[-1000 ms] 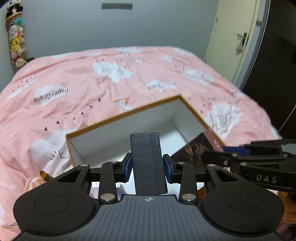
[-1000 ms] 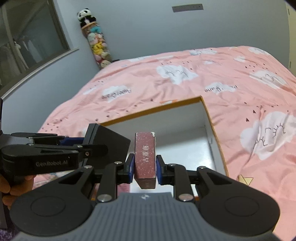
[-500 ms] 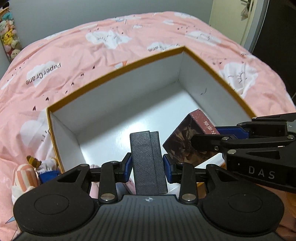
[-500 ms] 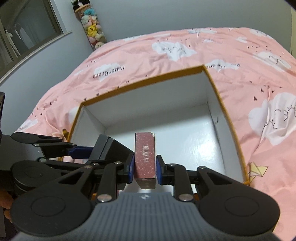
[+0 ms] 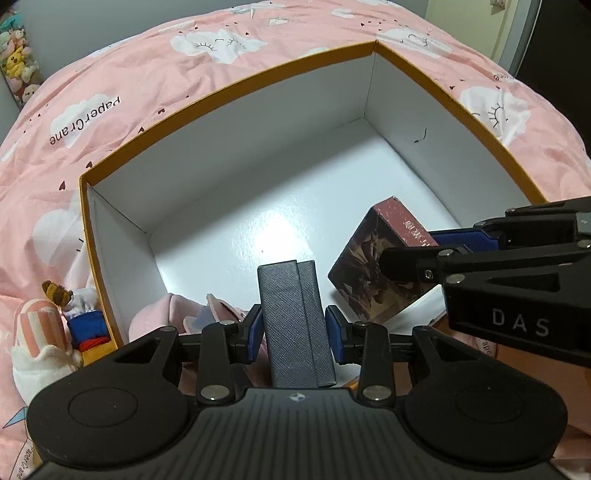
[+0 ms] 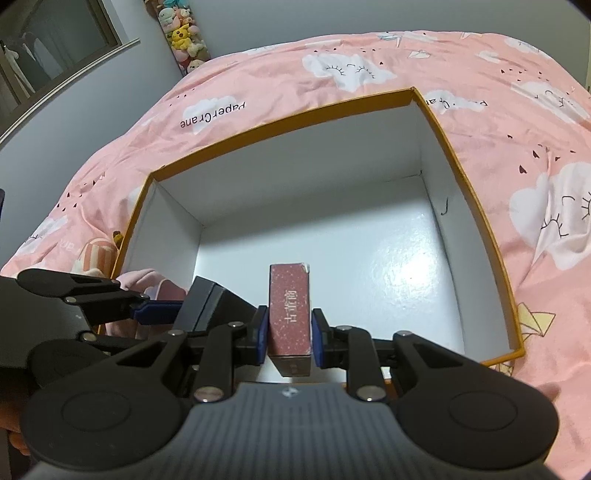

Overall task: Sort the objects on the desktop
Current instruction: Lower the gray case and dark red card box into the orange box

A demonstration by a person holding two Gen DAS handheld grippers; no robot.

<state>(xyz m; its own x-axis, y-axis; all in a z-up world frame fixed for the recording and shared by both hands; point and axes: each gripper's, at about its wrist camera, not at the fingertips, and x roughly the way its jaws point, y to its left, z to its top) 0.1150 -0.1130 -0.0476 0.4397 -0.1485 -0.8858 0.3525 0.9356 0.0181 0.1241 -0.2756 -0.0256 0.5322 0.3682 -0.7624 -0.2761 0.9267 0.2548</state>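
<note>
A large open box (image 5: 229, 88) (image 6: 280, 125) with an orange rim and white inside lies on the pink bed cover. My left gripper (image 5: 294, 328) is shut on a dark grey textured case (image 5: 291, 310) and holds it over the box's near part. My right gripper (image 6: 287, 339) is shut on a dark red card box (image 6: 290, 310) with white characters, also over the box's floor. In the left wrist view the red card box (image 5: 373, 273) hangs at the right, in the right gripper's jaws. In the right wrist view the grey case (image 6: 210, 302) shows at the left.
A pink cloth item (image 5: 166, 314) lies in the box's near left corner. A striped plush toy (image 5: 40, 332) lies outside the box's left wall. Soft toys (image 6: 181, 33) hang on the far wall. The bed cover (image 6: 535, 184) surrounds the box.
Both grippers have come down and tilted further towards the box with their objects, so the box's white floor now fills the views. Grips are unchanged.
</note>
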